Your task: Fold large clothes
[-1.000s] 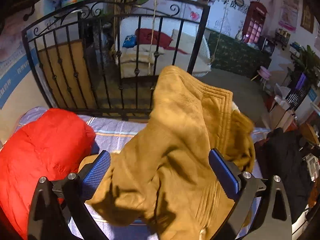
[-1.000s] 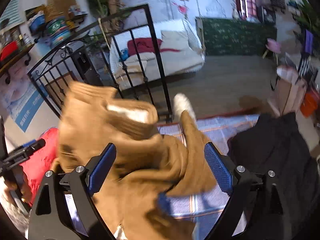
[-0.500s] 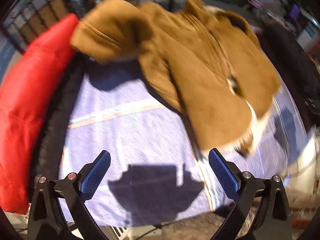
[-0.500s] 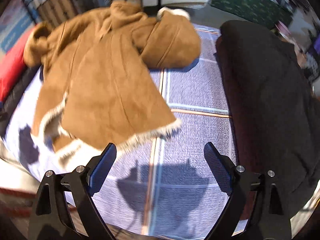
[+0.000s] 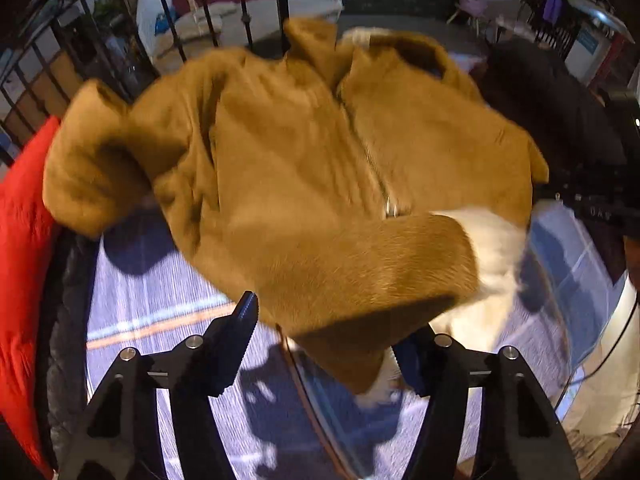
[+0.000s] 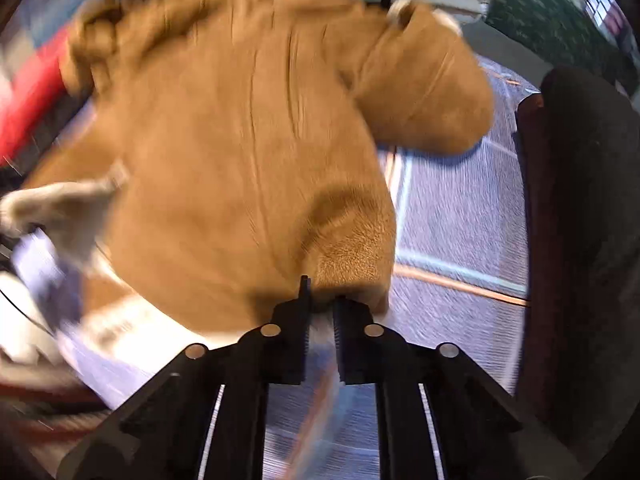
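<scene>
The brown coat [image 5: 304, 168] is lying spread on the bed [image 5: 160, 288]. The right gripper [image 6: 320, 312] is pinching the coat's hem with its fingers nearly together. The left gripper [image 5: 328, 336] is keeping its fingers wide around the hem

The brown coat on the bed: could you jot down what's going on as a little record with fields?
Garment: brown coat with pale fleecy lining, spread on the striped bed cover
Right gripper: shut on the coat's hem
Left gripper: open, hem lying between its fingers
Left neighbour: red padded garment
Right neighbour: dark garment
Sharpness: blurred
</scene>
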`<state>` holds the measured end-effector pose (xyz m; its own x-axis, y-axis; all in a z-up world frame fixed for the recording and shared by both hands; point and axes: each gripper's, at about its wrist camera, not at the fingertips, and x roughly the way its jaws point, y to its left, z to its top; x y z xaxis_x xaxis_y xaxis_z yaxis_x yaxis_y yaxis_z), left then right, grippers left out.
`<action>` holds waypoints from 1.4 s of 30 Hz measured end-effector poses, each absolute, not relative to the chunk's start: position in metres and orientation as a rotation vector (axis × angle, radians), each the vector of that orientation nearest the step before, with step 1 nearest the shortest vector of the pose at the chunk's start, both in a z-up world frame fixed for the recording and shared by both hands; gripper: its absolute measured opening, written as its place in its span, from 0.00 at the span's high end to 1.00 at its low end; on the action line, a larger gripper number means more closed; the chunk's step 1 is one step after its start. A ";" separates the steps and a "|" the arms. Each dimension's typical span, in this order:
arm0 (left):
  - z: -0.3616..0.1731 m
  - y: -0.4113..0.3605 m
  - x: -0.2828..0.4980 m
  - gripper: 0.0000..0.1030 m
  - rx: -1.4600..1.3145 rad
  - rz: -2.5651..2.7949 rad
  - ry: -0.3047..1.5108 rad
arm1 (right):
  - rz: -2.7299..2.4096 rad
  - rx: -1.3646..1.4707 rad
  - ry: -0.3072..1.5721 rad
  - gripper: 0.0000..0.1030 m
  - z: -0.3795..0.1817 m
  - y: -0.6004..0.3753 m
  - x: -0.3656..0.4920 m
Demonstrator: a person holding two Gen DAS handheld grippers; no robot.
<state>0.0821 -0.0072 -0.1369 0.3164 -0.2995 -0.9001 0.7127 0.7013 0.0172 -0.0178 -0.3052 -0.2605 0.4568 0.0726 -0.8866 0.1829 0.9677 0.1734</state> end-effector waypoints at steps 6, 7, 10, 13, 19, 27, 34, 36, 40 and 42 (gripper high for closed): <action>-0.082 -0.037 0.130 0.46 0.234 -0.699 0.993 | -0.115 0.599 0.916 0.94 -0.218 -0.358 -0.045; -0.083 -0.036 0.132 0.46 0.219 -0.693 0.995 | -0.115 0.588 0.927 0.94 -0.220 -0.358 -0.047; -0.098 -0.034 0.124 0.43 0.232 -0.676 1.089 | -0.111 0.640 0.945 0.94 -0.230 -0.358 -0.056; -0.097 -0.013 0.102 0.33 0.221 -0.693 1.094 | -0.124 0.629 0.961 0.94 -0.239 -0.354 -0.060; -0.120 0.047 0.056 0.15 0.373 -0.600 1.104 | -0.115 0.654 0.989 0.94 -0.257 -0.359 -0.059; -0.199 0.112 0.085 0.15 0.010 -0.471 1.399 | -0.096 0.650 1.018 0.94 -0.262 -0.359 -0.056; -0.208 0.017 0.067 0.40 -0.047 -0.691 1.463 | -0.101 0.615 1.034 0.94 -0.260 -0.356 -0.055; -0.185 -0.031 0.048 0.49 0.085 -0.804 1.370 | -0.102 0.603 1.043 0.94 -0.262 -0.354 -0.054; -0.154 -0.098 0.002 0.74 0.231 -1.022 1.308 | -0.111 0.642 1.053 0.94 -0.270 -0.357 -0.055; -0.150 -0.118 -0.020 0.68 0.381 -1.010 1.233 | -0.115 0.664 1.058 0.94 -0.275 -0.358 -0.055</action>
<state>-0.0199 -0.1183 -0.1504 -0.0105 -0.4282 -0.9036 0.8017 0.5365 -0.2636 -0.0554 -0.3583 -0.2751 0.5043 0.2198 -0.8351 0.3947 0.8014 0.4494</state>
